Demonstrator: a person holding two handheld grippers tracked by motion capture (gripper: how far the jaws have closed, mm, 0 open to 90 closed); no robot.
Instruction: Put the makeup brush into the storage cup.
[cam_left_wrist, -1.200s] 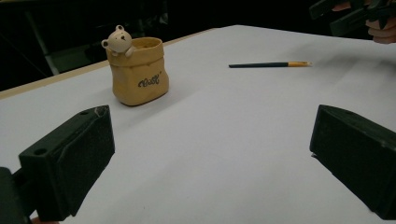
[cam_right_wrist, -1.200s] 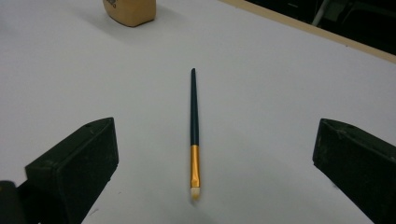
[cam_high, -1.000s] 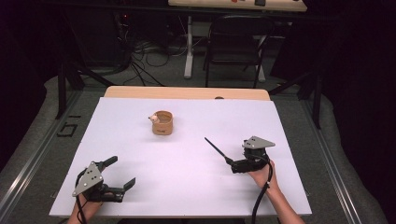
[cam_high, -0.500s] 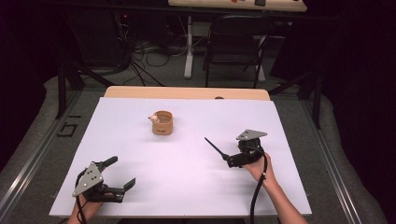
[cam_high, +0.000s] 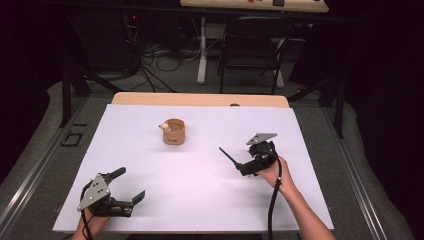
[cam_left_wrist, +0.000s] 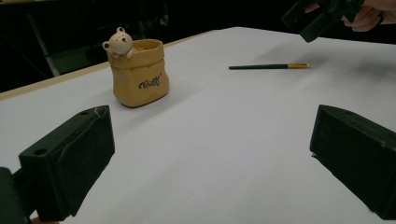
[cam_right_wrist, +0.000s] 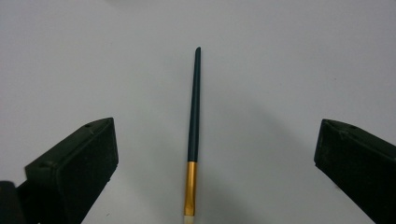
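Step in hand, as judged: pick up the pencil-like stick (cam_right_wrist: 194, 126) with the right gripper (cam_high: 246, 162).

Position of parts. The stick, dark green with a gold band near its lower end, lies flat on the white tabletop (cam_high: 200, 200) toward the right edge, well apart from the tan bear-topped holder (cam_high: 173, 132) that stands near the far middle. The right gripper hovers over the stick with jaws spread wide; in the right gripper view the stick runs straight up the centre of the gap, touching neither jaw. The left gripper (cam_high: 125, 187) rests near the front left corner, jaws also apart and empty.

Procedure.
1. Keep the stick centred between the jaws while lowering.
2. Bring the jaw tips down to just above the tabletop.
3. Close across the green shaft, above the gold band.
4. Lift level.

Caution: a thin, round shaft will likely roll if one jaw touches first.
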